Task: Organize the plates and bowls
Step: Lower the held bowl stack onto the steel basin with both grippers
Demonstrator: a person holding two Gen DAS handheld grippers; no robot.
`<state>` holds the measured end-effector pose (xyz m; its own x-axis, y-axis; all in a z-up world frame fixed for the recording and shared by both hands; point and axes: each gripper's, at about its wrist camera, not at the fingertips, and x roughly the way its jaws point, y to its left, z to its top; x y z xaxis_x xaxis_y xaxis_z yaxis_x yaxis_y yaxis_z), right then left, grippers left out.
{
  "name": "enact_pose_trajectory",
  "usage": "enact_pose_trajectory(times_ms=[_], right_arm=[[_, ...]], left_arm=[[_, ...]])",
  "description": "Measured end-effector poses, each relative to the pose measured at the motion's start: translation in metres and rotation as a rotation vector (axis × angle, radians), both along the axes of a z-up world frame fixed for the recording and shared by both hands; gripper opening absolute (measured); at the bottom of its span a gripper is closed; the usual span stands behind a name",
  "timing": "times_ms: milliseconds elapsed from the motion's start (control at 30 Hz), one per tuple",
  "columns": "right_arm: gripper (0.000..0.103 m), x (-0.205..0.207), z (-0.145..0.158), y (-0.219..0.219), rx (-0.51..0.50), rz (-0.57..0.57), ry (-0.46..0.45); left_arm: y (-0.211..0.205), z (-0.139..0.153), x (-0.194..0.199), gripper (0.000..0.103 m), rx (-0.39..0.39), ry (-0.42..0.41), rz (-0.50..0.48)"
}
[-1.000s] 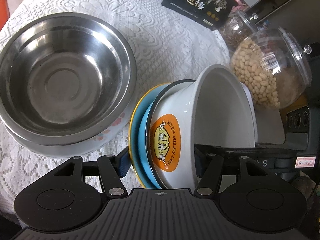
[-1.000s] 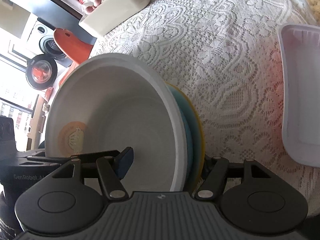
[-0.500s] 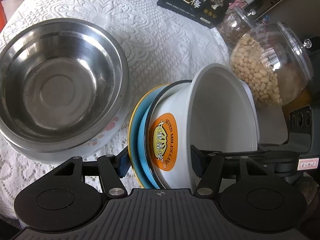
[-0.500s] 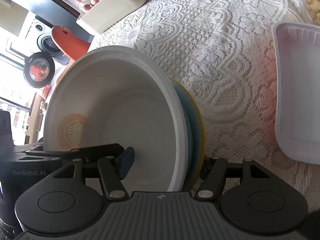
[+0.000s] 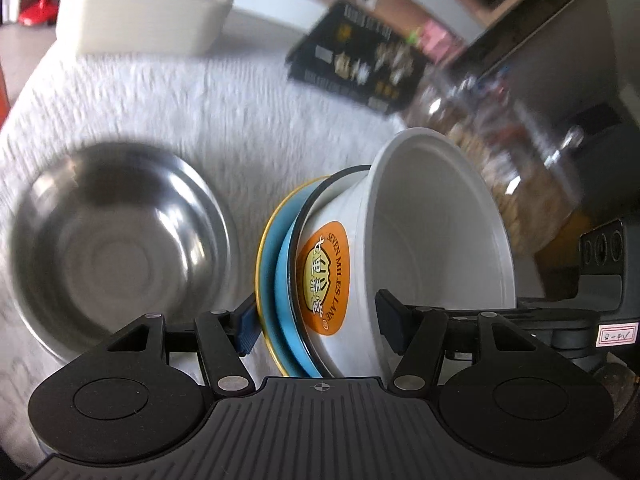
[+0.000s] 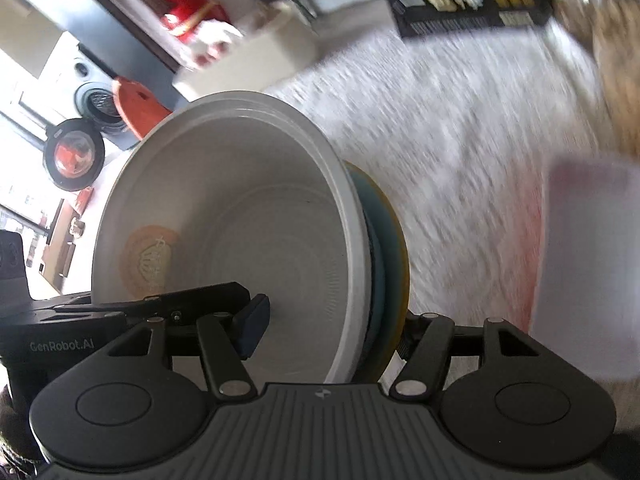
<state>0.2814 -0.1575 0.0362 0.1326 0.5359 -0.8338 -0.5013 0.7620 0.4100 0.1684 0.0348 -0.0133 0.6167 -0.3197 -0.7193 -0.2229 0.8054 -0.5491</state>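
Both grippers clamp one stack, held on edge above the table: a white bowl point(image 5: 436, 248) with an orange label, a blue plate point(image 5: 283, 280) and a yellow-rimmed plate point(image 5: 262, 264). My left gripper point(image 5: 316, 322) is shut on the stack, one finger behind the plates, one inside the bowl. My right gripper point(image 6: 332, 330) grips the same stack from the opposite side; the bowl point(image 6: 248, 240) fills its view. A steel bowl point(image 5: 116, 248) sits on a floral plate at the left.
A white lace cloth point(image 5: 200, 92) covers the table. A black box point(image 5: 360, 60), glass jars point(image 5: 516, 184) and a white container point(image 5: 140, 16) stand at the back. A white tray point(image 6: 592, 264) lies at the right in the right wrist view.
Both grippers have lifted the stack higher and tilted the views up; the table and steel bowl look smaller and blurred. The grip on the stack is unchanged.
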Motion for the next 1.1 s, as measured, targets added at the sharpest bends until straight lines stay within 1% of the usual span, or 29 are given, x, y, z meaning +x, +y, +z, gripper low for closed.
enact_pose_trajectory(times_ms=[100, 200, 267, 333, 433, 467, 500, 533, 567, 633, 700, 733, 867, 1000, 1100], right_arm=[[0.064, 0.0, 0.018, 0.032, 0.009, 0.059, -0.043], [0.064, 0.002, 0.016, 0.072, 0.016, 0.127, -0.044], [0.064, 0.005, 0.004, 0.101, 0.0, 0.174, -0.026], [0.063, 0.005, -0.01, 0.126, -0.028, 0.212, -0.001], [0.063, 0.01, -0.037, 0.155, -0.083, 0.24, 0.06], [0.064, 0.011, -0.046, 0.162, -0.108, 0.243, 0.074], [0.065, 0.012, -0.051, 0.165, -0.122, 0.237, 0.079], [0.064, 0.011, -0.051, 0.165, -0.123, 0.238, 0.078], [0.064, 0.013, -0.051, 0.168, -0.139, 0.241, 0.084], [0.063, 0.014, -0.051, 0.171, -0.176, 0.225, 0.101], [0.061, 0.011, -0.048, 0.175, -0.218, 0.224, 0.1], [0.059, 0.011, -0.046, 0.176, -0.229, 0.222, 0.098], [0.056, 0.012, -0.036, 0.173, -0.249, 0.191, 0.102], [0.055, 0.009, -0.028, 0.174, -0.28, 0.176, 0.06], [0.055, 0.0, -0.019, 0.178, -0.311, 0.191, 0.0]], left_arm=[[0.024, 0.015, -0.012, 0.064, 0.021, -0.05, 0.043], [0.055, 0.012, -0.029, 0.064, 0.02, -0.056, 0.11], [0.076, 0.001, -0.039, 0.064, 0.009, -0.038, 0.16], [0.093, -0.014, -0.045, 0.064, -0.01, -0.003, 0.201], [0.114, -0.044, -0.052, 0.064, -0.053, 0.048, 0.232], [0.118, -0.053, -0.053, 0.063, -0.066, 0.062, 0.236], [0.121, -0.056, -0.055, 0.065, -0.068, 0.043, 0.243], [0.122, -0.055, -0.056, 0.063, -0.054, 0.024, 0.242], [0.123, -0.055, -0.055, 0.063, -0.039, 0.024, 0.236], [0.125, -0.057, -0.055, 0.06, -0.04, 0.012, 0.236], [0.124, -0.058, -0.053, 0.056, -0.024, 0.012, 0.23], [0.124, -0.059, -0.054, 0.056, -0.025, 0.011, 0.229], [0.132, -0.06, -0.059, 0.055, -0.058, -0.002, 0.235], [0.131, -0.063, -0.055, 0.055, -0.06, -0.005, 0.236], [0.131, -0.064, -0.056, 0.055, -0.055, -0.002, 0.239]])
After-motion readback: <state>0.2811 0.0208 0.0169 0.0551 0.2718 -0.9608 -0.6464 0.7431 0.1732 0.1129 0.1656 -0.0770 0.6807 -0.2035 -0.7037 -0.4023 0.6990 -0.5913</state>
